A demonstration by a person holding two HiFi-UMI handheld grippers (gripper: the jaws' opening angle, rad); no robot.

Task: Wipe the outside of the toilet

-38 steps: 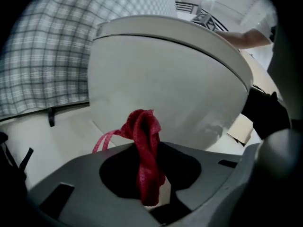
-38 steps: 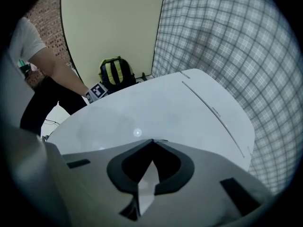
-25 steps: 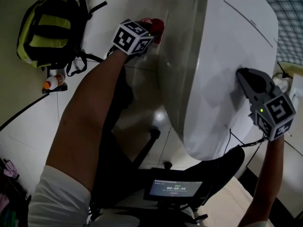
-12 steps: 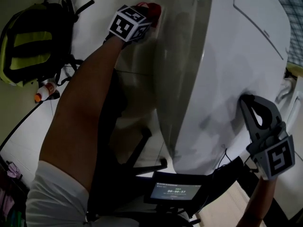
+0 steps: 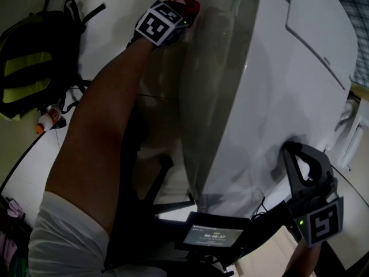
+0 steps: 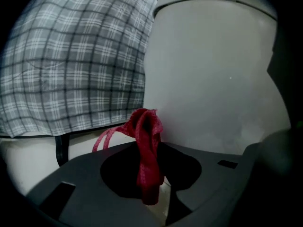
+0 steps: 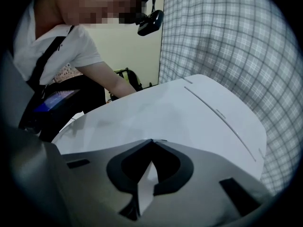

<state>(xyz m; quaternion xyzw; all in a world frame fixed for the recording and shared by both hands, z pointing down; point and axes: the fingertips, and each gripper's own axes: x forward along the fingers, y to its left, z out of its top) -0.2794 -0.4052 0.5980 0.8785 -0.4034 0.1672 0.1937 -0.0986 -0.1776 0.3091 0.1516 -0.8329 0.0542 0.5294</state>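
**Red cloth held at the toilet's side wall**

The white toilet (image 5: 288, 85) fills the right of the head view, its broad closed lid facing up and its rounded side wall dropping toward the pale floor (image 5: 109, 16). In the left gripper view the same side wall stands against a checked surface (image 6: 71, 65). A black and yellow-green backpack (image 5: 29, 62) lies on the floor well to the left, with an orange-capped bottle (image 5: 46, 120) just beside it.

The right hand-held gripper (image 7: 151, 141) is clenched with nothing between its jaws, and its tips sit at the toilet's lid. The left hand-held gripper (image 6: 150, 148) reaches down along the side wall, grasping a bunched red cloth (image 6: 147, 124). The cloth hangs close against the wall, though no view shows whether it touches.
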